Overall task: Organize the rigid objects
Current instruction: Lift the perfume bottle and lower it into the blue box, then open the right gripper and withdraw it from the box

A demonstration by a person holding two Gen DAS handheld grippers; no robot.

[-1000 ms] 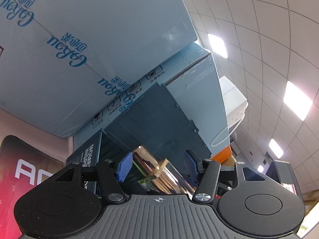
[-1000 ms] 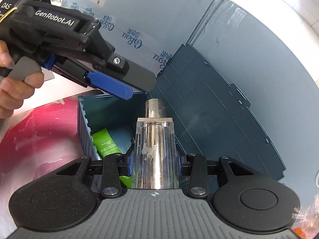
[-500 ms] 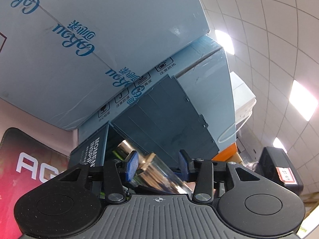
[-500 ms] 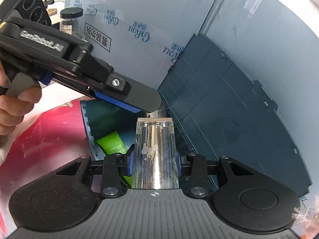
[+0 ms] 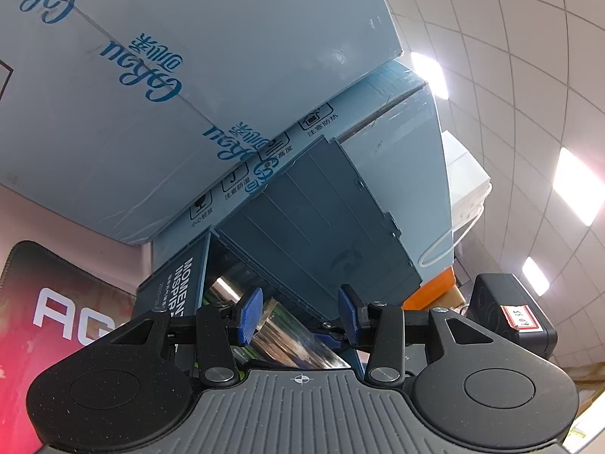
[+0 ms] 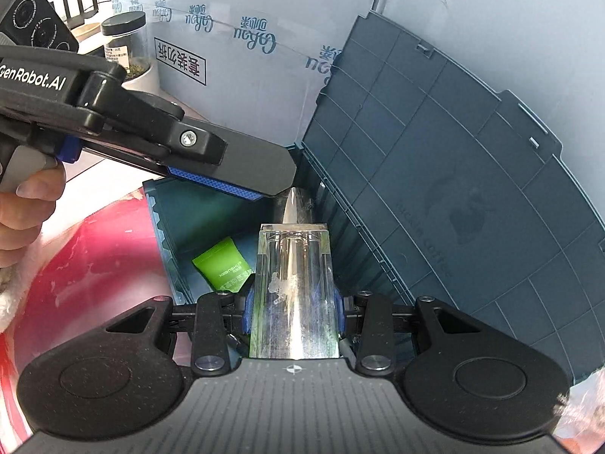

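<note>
Holding one clear bottle (image 6: 293, 287), right tongs (image 6: 293, 312) overhang one bin (image 6: 435, 196).

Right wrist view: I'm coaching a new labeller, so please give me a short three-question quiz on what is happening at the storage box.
1. What does the right gripper hold?
A. a mug
B. a clear bottle with a silver core
C. a spoon
2. True or false: the lid of the storage box is shut.
3. Fill in: the green tube lies ___ the storage box.

Key: 1 B. 2 false, the lid stands open, leaning back against the pale blue carton. 3 inside.
</note>
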